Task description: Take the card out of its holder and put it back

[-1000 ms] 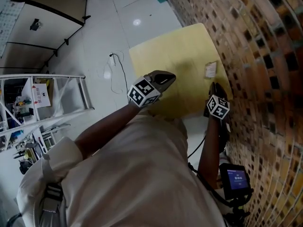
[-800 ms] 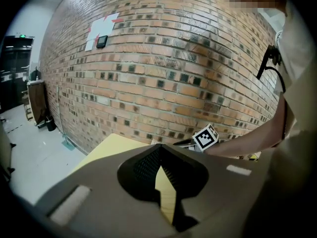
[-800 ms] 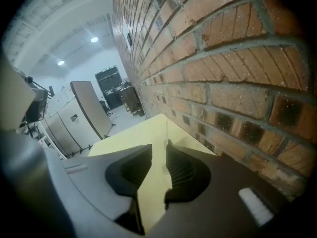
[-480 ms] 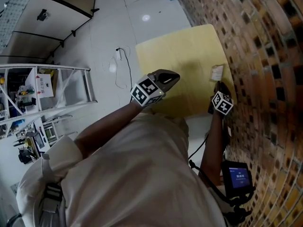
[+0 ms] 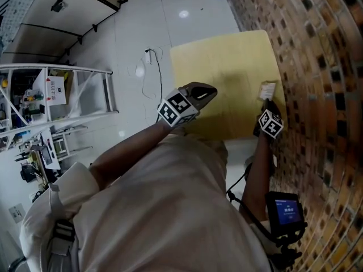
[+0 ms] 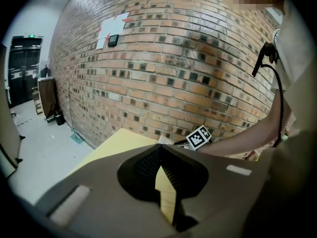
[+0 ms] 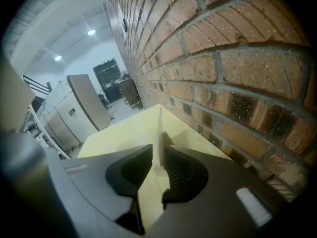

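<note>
Since the earlier frame your right gripper [image 5: 265, 102] has dropped to the card [image 5: 267, 89], upright at right-centre of frame, jaws closing astride it but not yet pinching; left gripper [image 5: 205, 90] pressed together, empty; extraction and return apparently both remain.

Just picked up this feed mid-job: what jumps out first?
The white card stands edge-on between the right tongs, which have just been closing on it, at the yellow table's edge beside the brick wall. Whether they already pinch it is unclear. The left tongs hang shut over the table's near edge, holding nothing.
</note>
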Action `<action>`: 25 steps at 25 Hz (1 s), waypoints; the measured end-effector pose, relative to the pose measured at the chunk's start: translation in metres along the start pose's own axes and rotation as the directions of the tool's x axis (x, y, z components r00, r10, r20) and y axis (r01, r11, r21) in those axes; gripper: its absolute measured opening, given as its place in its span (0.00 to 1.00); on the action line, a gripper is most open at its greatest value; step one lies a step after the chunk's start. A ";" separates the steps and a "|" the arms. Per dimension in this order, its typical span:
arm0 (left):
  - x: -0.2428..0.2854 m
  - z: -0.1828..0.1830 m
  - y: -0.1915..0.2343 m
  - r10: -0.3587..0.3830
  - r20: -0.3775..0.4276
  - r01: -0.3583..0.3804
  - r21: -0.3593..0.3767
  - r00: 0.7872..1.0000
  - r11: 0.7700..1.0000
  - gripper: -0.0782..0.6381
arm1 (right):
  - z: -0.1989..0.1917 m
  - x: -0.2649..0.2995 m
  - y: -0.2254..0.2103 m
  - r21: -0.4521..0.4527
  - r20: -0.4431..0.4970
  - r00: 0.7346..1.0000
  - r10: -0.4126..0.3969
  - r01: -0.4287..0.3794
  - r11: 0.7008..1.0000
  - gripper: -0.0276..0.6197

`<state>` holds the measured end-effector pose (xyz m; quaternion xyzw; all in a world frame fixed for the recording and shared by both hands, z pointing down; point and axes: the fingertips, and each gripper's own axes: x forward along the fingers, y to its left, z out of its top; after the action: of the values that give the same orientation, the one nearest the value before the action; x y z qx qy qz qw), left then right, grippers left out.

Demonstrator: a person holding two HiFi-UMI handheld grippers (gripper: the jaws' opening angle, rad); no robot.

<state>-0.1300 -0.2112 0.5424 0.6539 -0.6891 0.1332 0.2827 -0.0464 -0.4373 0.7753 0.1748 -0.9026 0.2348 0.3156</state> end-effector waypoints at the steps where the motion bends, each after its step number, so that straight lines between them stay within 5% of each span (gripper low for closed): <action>1: -0.002 0.000 0.002 0.004 0.000 -0.004 -0.003 1.000 1.000 0.14 | 0.000 0.001 0.000 -0.003 -0.001 1.000 -0.002 0.002 1.000 0.15; 7: -0.011 0.000 0.015 0.032 0.022 -0.032 -0.024 0.999 0.999 0.14 | 0.006 0.004 0.002 -0.004 0.006 1.000 -0.025 0.025 1.000 0.08; 25: -0.018 0.007 0.023 0.035 0.052 -0.034 -0.019 0.998 0.999 0.14 | 0.017 -0.009 0.002 -0.011 0.046 0.998 -0.049 0.050 0.999 0.07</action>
<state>-0.1538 -0.1979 0.5309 0.6424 -0.7087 0.1145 0.2682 -0.0489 -0.4437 0.7569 0.2005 -0.9065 0.2172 0.3015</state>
